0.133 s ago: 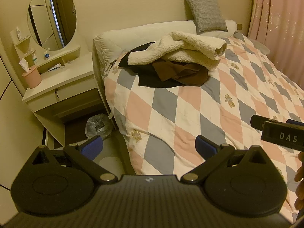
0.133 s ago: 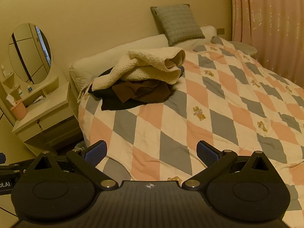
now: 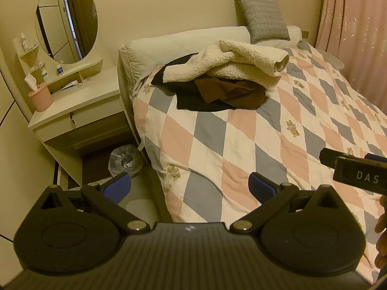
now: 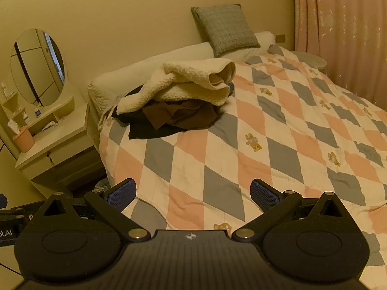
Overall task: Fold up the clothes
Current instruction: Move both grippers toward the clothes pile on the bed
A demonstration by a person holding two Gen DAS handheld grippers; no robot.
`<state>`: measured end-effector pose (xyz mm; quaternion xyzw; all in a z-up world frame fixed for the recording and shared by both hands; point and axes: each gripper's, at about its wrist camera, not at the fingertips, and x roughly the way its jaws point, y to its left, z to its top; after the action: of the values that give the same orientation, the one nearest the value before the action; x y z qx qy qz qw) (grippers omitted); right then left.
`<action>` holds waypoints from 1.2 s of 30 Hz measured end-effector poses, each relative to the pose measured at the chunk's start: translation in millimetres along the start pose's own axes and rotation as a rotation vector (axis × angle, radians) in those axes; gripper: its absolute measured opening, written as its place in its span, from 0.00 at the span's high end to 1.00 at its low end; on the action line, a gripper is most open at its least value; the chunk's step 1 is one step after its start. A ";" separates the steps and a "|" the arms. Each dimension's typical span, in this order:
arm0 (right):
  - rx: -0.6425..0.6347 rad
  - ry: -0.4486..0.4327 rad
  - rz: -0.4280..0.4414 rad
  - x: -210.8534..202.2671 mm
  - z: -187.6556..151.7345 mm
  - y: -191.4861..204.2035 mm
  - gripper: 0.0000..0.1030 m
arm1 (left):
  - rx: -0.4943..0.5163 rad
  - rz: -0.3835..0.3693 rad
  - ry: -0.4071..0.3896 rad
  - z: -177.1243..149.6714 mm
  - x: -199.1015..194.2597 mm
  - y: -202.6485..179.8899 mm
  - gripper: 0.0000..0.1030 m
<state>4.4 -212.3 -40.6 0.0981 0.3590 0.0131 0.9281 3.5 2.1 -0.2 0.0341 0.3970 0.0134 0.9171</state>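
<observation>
Both claws (image 3: 189, 188) (image 4: 192, 194) spread, empty; nubbly cream fleece (image 3: 232, 62) tops dark garments (image 3: 217, 94)

My left hand-held gripper (image 3: 189, 184) was ribbed black plastic, blue pads (image 3: 262, 185), brass pivot screws; the right hand-held gripper (image 4: 192, 193) looked identical.

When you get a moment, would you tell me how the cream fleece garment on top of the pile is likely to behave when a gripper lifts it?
The cream fleece garment will probably be floppy: it already slumps in loose rolls. Its thick pile suggests bulk yet modest weight, with decent grip. It lies over the brown garment, so that may drag along.
</observation>
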 end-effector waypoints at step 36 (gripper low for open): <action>0.042 0.030 -0.020 14.2 6.8 -20.1 0.00 | 0.030 -0.064 0.043 5.1 22.3 -15.0 0.01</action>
<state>18.6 -231.8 -49.0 0.1138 0.3738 -0.0024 0.9205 22.5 -11.9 -14.1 0.0346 0.4175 -0.0213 0.9078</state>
